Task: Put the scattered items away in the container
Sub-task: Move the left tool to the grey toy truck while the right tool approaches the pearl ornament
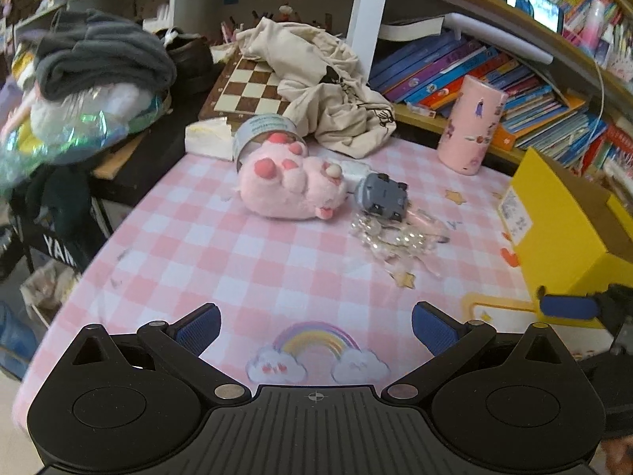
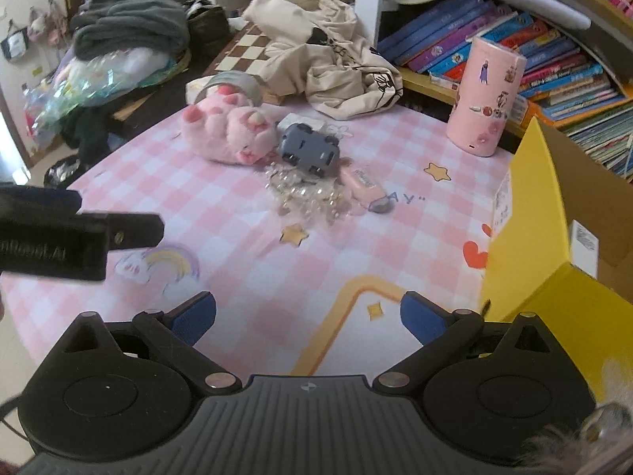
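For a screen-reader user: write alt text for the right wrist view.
Open right tongs hover over a pink checked tablecloth; ahead lie a pink plush toy, an overturned grey toy car and clear beads. A yellow box stands at right.

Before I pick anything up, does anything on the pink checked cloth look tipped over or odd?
Yes. The grey toy car lies upside down, wheels up, beside the pink plush toy, which is also on its back. A roll of grey tape leans tilted behind the plush. The clear bead tangle is spread loosely.
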The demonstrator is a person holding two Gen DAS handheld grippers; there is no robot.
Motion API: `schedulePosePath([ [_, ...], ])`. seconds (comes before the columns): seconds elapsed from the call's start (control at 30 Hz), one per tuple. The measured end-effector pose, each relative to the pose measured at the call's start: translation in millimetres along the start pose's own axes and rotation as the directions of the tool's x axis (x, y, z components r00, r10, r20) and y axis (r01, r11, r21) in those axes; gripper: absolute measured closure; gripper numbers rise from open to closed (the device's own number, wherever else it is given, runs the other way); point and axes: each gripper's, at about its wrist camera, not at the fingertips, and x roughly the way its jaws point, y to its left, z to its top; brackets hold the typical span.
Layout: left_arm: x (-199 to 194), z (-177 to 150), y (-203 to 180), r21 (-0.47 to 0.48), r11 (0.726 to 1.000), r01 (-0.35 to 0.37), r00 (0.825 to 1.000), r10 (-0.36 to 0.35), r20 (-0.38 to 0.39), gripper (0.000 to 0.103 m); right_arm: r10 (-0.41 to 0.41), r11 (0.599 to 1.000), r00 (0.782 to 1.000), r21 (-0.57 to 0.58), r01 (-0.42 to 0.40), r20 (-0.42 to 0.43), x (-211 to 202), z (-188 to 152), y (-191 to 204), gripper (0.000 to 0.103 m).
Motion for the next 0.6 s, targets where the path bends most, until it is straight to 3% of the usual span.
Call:
schedulePosePath([
  [0.13, 12, 16, -3, 0.053, 0.999, -0.013, 1.0, 0.012, 0.019, 0.0, 0.016, 1.0, 1.0, 0.02, -0.016, 0.014, 20, 16, -7, 0.003],
  [0.23, 20, 28, -3, 0.064, 0.997, -0.032, 0.999, 0.029, 0.044, 0.0, 0.017, 0.999, 1.0, 0.033, -0.018, 0.022, 36, 26, -12, 0.012],
  [0.37, 34, 41, 1, 0.044, 0.998, -0.046, 0.998, 0.045, 0.038, 0.0, -0.002, 0.996, 0.999, 0.094, -0.001, 0.032, 58, 43, -23, 0.018],
  [0.6, 56, 51, 5, 0.03, 0.998, -0.058, 0.998, 0.058, 0.015, 0.0, 0.001, 0.996, 0.999, 0.086, -0.004, 0.033, 97, 69, -28, 0.024],
])
